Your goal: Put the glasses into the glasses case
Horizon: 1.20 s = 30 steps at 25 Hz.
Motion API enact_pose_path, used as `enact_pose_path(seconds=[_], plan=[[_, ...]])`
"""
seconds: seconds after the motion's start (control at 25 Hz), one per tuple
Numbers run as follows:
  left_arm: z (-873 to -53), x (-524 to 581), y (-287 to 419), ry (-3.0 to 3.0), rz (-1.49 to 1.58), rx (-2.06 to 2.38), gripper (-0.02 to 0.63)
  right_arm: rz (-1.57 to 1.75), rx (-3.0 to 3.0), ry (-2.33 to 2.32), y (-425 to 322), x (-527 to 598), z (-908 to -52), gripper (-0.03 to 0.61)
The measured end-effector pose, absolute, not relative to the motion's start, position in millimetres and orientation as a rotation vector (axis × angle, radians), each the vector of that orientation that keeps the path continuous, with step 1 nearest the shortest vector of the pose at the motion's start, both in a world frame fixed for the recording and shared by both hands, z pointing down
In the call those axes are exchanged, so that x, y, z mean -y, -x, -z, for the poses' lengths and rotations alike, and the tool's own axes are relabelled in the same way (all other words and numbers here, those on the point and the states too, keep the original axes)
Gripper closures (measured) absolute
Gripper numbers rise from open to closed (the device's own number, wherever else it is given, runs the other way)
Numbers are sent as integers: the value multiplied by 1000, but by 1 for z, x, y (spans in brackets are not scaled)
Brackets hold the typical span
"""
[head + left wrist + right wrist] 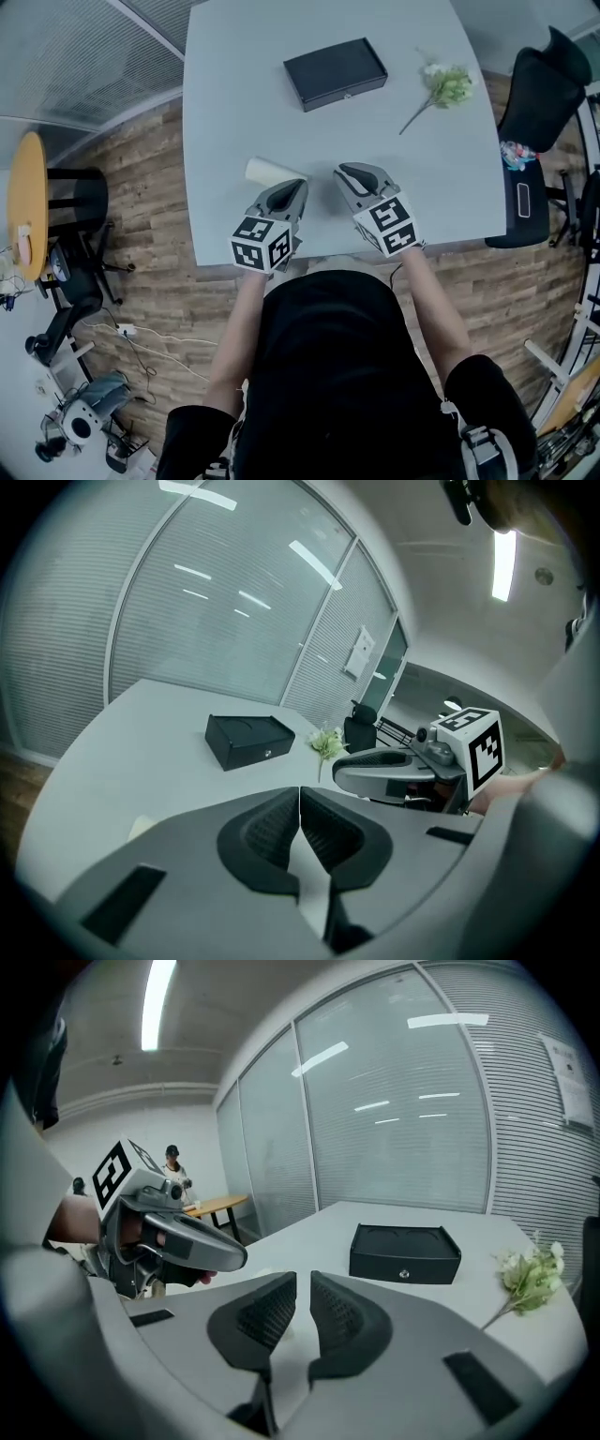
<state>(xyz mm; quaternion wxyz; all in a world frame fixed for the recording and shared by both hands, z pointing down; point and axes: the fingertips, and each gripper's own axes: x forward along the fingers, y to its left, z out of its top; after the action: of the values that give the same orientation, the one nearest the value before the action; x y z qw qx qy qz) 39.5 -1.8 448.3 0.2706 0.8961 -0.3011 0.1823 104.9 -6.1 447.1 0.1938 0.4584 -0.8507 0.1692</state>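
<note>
Glasses case (335,72) lies closed on the tabletop (225,112), well beyond both tools; glasses unseen.
Left tool (289,195) shut, right tool (359,180) barely parted, both empty; prodding the lid could skid the case away.

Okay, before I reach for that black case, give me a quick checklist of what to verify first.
1. Case lies on the table with nothing on top of it: ok.
2. Case lid open: not ok, it looks closed.
3. Glasses in sight: not ok, none shows in any view.
4. Left tool empty: ok, jaws together on nothing.
5. Right tool empty: ok, jaws a narrow gap apart, nothing between them.
6. Flower sprig clear of the case: ok, it lies apart, to the case's right.
</note>
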Motion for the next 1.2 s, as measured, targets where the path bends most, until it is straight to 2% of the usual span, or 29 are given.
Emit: enact_pose_path(seconds=[0.16, 0.72, 1.2], plan=[[-421, 17, -41, -2453, -399, 813, 589, -458, 2414, -1429, -124, 13, -410, 560], [-303, 49, -50, -2660, -164, 839, 589, -333, 2558, -1623, -151, 16, -303, 562], [-280, 42, -35, -2645, -92, 861, 589, -278, 2601, -1645, -147, 11, -262, 565]])
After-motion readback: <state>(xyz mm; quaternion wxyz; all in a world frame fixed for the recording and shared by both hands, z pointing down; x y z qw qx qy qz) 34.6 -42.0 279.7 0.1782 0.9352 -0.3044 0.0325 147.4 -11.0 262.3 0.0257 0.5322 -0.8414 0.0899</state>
